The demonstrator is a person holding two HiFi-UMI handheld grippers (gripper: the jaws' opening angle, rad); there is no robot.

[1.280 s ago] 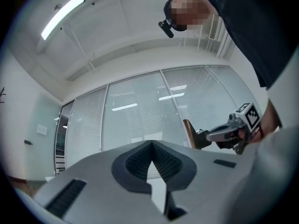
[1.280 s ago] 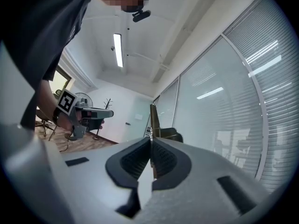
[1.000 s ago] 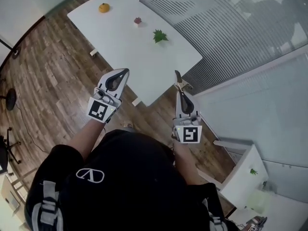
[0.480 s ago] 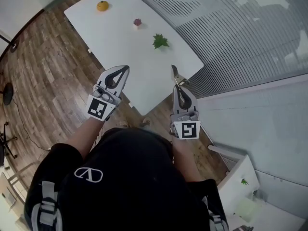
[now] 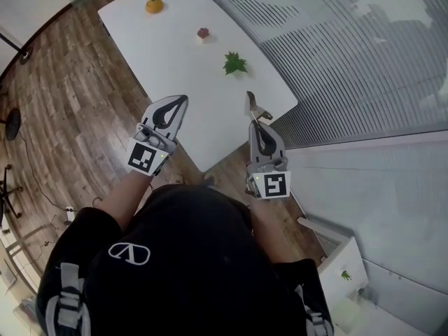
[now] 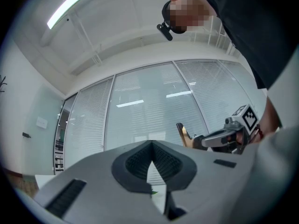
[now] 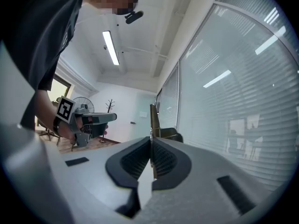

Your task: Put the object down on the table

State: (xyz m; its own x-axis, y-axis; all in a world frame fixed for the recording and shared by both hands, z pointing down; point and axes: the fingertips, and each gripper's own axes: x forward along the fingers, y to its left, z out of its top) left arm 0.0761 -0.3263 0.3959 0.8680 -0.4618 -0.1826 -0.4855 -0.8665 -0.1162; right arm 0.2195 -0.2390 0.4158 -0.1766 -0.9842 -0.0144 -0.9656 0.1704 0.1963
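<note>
In the head view my right gripper (image 5: 256, 122) is shut on a thin, flat brown object (image 5: 253, 107) that sticks up past its tips, over the near corner of the white table (image 5: 182, 68). The right gripper view shows the same object (image 7: 153, 120) standing upright, pinched between the closed jaws of that gripper (image 7: 151, 139). My left gripper (image 5: 183, 100) hovers over the table's near left edge, shut with nothing in it. Its own view shows that gripper (image 6: 150, 143) with its tips touching, and the brown object (image 6: 181, 130) off to the right.
On the table lie an orange fruit (image 5: 154, 5), a small pink item (image 5: 203, 32) and a green leaf (image 5: 234, 64). Wooden floor (image 5: 63, 110) lies to the left. A glass wall with blinds (image 5: 336, 40) runs along the right. A white cabinet (image 5: 343, 268) stands at the lower right.
The table has drifted a little in the head view as the person shifted. Both grippers keep the same pose and stay shut, and the brown object stays in the right one.
</note>
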